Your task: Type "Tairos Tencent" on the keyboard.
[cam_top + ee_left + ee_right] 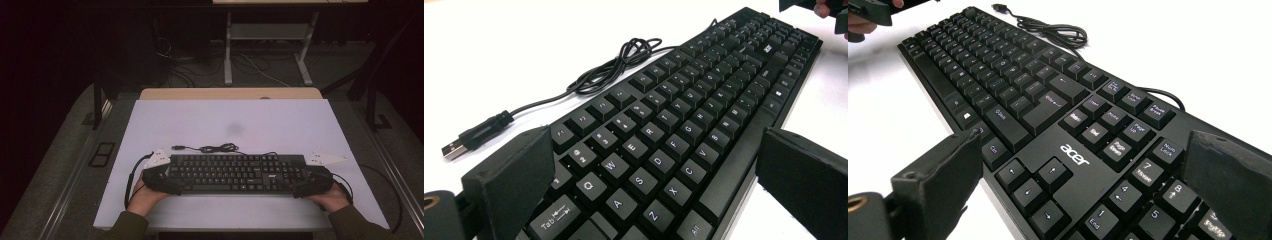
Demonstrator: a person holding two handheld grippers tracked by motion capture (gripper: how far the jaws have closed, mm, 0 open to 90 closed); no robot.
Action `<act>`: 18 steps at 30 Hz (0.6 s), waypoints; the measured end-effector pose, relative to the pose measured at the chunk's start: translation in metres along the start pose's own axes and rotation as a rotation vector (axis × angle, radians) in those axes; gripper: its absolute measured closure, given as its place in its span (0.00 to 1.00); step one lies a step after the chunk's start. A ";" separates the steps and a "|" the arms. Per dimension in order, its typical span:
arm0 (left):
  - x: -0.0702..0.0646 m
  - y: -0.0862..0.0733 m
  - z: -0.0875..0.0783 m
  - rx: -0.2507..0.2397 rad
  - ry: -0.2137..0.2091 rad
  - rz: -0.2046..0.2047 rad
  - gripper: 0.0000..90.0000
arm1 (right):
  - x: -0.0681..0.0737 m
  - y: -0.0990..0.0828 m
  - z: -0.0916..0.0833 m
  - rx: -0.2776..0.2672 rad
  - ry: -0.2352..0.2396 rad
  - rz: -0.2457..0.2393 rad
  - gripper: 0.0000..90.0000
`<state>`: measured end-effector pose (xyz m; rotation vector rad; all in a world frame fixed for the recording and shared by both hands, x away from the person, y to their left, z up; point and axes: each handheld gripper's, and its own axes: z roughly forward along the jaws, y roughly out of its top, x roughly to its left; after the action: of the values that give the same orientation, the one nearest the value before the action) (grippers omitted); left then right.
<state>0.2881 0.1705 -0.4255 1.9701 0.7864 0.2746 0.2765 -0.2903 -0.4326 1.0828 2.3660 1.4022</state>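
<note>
Now: both grippers bracket the keyboard ends, pre-grasp; next, a level, matched squeeze and lift, I judge.

High view: keyboard (235, 172) near worktop's (200, 120) front edge, left gripper (160, 181) and right gripper (311, 186) at its ends. Left gripper view: jaws wide, Tab-side end between them, apart; USB cable (589, 80) coiled behind. Right gripper view: jaws wide astride numpad end, contact unclear.

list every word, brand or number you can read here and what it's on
"acer": brand above the arrow keys on the keyboard
"Tab", "Q W E", "A S D", "Z X C", "Alt": left-end keys
"Num Lock", "Page Up", "Page Down", "End", "1", "4", "5", "7", "8": right-end keys
Far key legends: too small and blurred to read.
</note>
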 end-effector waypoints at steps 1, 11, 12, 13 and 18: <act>0.000 0.000 0.000 0.000 0.001 0.001 0.01 | 0.000 0.000 0.000 -0.001 0.000 0.000 0.03; -0.001 0.000 -0.001 -0.003 -0.002 0.003 0.02 | 0.004 0.003 0.004 0.003 0.019 -0.006 0.03; -0.001 0.000 -0.001 -0.003 -0.002 0.003 0.02 | 0.004 0.004 0.005 0.005 0.020 -0.008 0.03; -0.001 0.000 -0.001 0.003 -0.002 0.008 0.02 | 0.004 0.005 0.005 0.004 0.019 -0.014 0.03; -0.002 0.000 -0.001 -0.002 -0.001 0.006 0.02 | 0.006 0.009 0.006 0.003 0.025 -0.025 0.03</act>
<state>0.2856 0.1697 -0.4251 1.9711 0.7795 0.2779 0.2790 -0.2794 -0.4274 1.0386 2.3916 1.4116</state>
